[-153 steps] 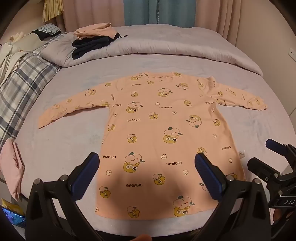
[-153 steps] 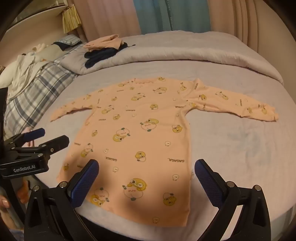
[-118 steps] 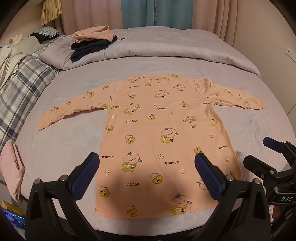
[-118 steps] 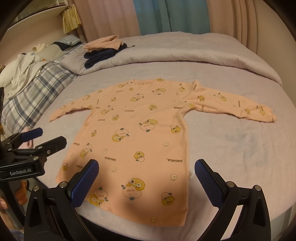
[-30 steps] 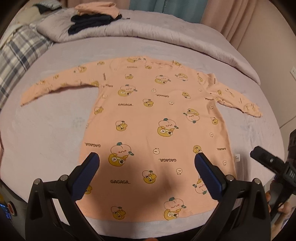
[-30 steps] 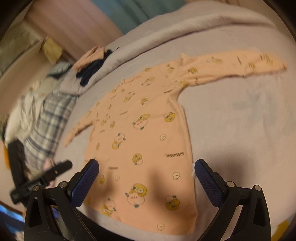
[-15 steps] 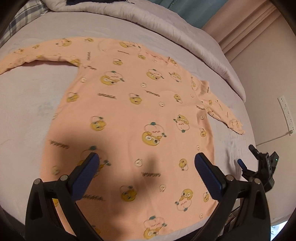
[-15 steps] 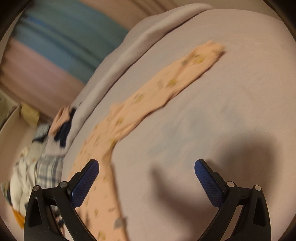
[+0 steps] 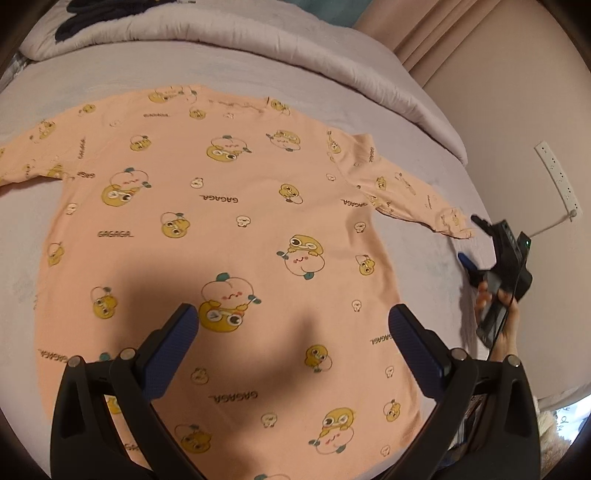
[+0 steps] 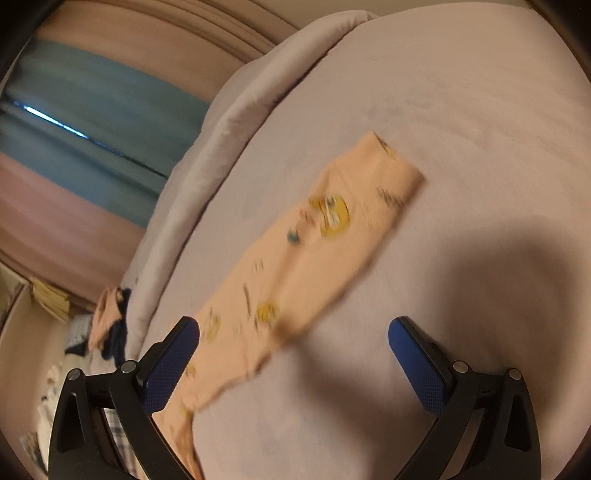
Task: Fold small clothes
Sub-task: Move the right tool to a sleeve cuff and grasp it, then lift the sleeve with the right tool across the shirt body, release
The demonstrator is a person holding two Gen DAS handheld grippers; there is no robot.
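Both grippers spread wide, nothing between the blue textured pads. Left gripper (image 9: 293,325) hangs over the lower body of the garment, black plastic arms in the foreground, its shadow falling across the fabric.

Peach nightshirt (image 9: 221,229): soft knit, long-sleeved, laid flat and face up on the bed (image 9: 33,218), neckline toward the far side, hem near the close edge. Print of yellow cartoon creatures, pale peach shapes and "GAGAGA" lettering. Body is broad and slightly flared; few wrinkles. Left sleeve (image 9: 33,155) runs out of frame at the left edge. Bed cover is lilac-grey, matte, faintly napped. Rolled duvet (image 9: 229,40) of the same colour lies beyond the neckline, with dark clothing (image 9: 74,22) on top of it.

Right sleeve (image 9: 410,192) tapers outward to a cuff lying flat near the bed's right edge. Right gripper (image 9: 469,240), seen from the left wrist view, sits just beside that cuff, low over the sheet, held by a hand (image 9: 495,306).

Right wrist view, blurred: right gripper (image 10: 293,325) wide apart above the sleeve (image 10: 306,258), a flat peach strip with a squared cuff end, lying on the cover. Pink and blue curtains (image 10: 74,155) behind. Whether either pad touches the cloth cannot be told.
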